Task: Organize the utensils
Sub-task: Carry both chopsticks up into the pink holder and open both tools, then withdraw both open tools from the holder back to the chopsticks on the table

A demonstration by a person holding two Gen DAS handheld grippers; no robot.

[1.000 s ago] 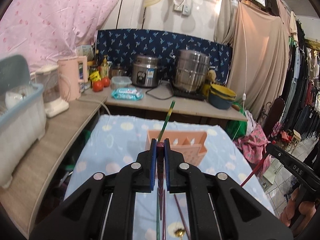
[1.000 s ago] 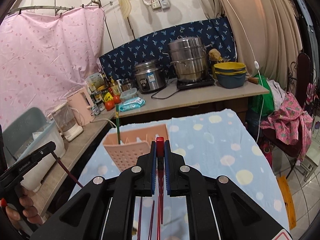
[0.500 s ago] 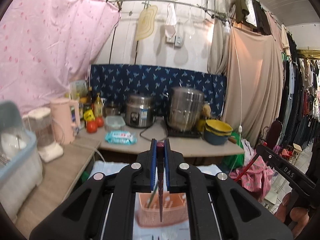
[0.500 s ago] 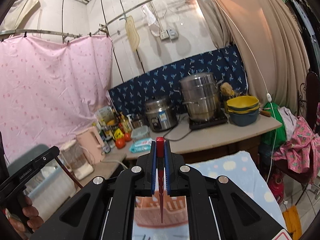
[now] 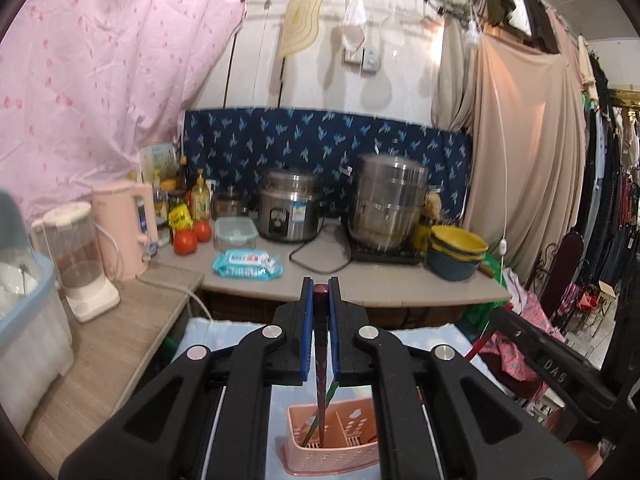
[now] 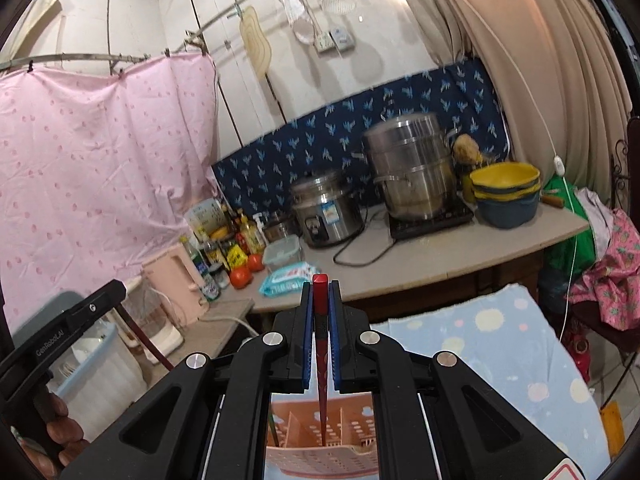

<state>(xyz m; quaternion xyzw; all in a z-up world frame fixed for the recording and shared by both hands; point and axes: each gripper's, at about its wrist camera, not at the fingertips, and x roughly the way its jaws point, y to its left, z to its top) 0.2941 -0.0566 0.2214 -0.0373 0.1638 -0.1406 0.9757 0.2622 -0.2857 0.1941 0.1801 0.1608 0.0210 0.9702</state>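
Both grippers clamped on 1 chopstick each: left gripper (image 5: 320, 296) dark chopstick (image 5: 320, 376), right gripper (image 6: 320, 300) red chopstick (image 6: 321, 360). Tips hung over pink holder (image 5: 332, 446). Insertion step; next likely lower, release.

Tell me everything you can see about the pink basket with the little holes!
The pink plastic utensil basket is a rectangular caddy with perforated walls and upright dividers splitting it into compartments. It stands upright on the blue spotted tablecloth, seen only through the gap under each gripper. A green chopstick leans inside its left compartment. The dark red chopstick pinched in the left gripper points down into it; whether the tip touches cannot be told.
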